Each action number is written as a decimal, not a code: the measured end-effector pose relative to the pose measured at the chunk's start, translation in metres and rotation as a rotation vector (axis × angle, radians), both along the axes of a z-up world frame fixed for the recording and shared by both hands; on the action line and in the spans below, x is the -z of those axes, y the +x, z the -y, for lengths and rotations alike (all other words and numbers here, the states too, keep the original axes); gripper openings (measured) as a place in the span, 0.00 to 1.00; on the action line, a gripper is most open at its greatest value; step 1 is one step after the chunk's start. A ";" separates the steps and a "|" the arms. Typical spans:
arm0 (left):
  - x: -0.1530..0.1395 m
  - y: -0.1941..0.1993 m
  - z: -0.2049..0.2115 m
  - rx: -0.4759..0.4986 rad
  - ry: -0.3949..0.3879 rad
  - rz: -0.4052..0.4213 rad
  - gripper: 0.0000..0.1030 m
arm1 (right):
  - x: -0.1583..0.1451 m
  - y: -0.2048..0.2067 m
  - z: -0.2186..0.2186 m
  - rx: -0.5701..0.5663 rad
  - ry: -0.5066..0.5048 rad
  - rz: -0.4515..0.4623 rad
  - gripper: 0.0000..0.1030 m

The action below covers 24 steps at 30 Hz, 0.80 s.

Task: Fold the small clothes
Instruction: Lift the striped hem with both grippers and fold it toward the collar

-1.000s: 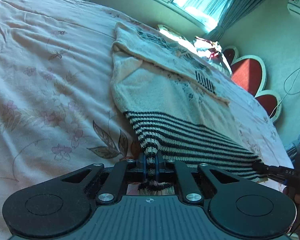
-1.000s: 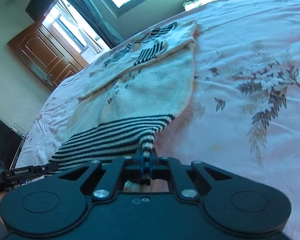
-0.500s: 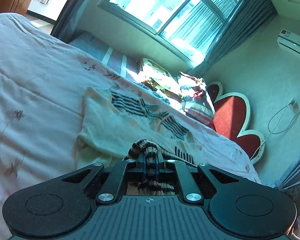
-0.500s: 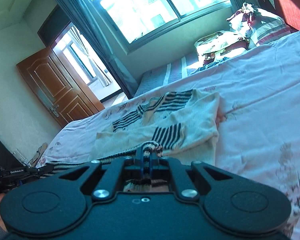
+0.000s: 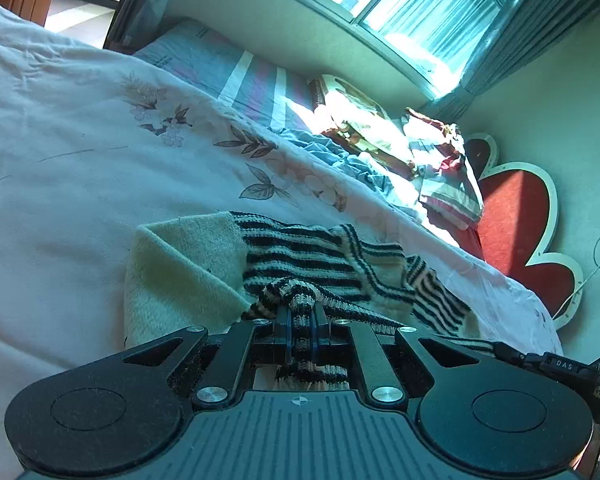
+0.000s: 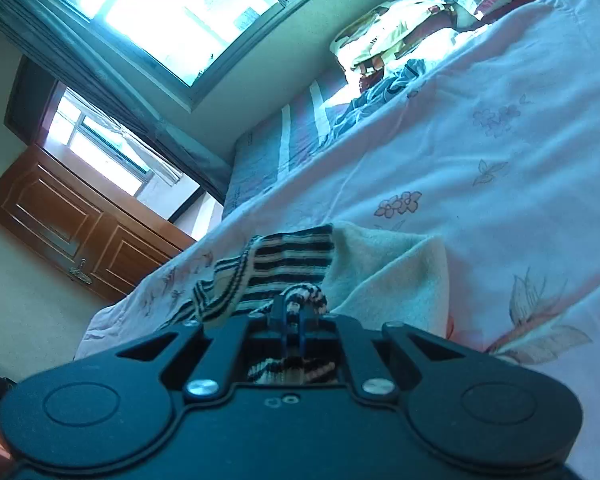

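One legible marking is noted: the letters "DAS", printed in light characters on the dark body of the right gripper (image 5: 556,364), seen at the lower right of the left wrist view. Nothing legible is found in the right wrist view; marks there are too small to be read.

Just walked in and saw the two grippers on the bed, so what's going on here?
A person is folding a small knitted sweater on the floral bedspread, one handheld gripper in each hand. The left gripper and right gripper are each shut on a corner of the black-striped hem, carrying it over the cream body toward the striped far end. The fold is mid-way: the hem is not yet released.
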<state>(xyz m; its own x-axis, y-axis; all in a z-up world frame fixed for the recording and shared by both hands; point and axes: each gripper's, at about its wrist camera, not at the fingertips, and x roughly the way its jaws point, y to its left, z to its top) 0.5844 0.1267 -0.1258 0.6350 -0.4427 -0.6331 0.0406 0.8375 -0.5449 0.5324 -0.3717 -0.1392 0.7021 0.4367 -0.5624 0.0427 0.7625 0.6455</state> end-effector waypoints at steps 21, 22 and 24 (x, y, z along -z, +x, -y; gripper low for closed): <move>0.011 0.033 0.044 0.163 0.349 0.135 0.56 | 0.002 0.024 -0.025 -0.137 -0.225 0.100 0.44; 0.011 0.033 0.047 0.168 0.372 0.128 0.55 | 0.001 0.023 -0.032 -0.153 -0.271 0.095 0.44; 0.009 0.033 0.053 0.180 0.403 0.126 0.37 | -0.001 0.021 -0.049 -0.178 -0.376 0.100 0.32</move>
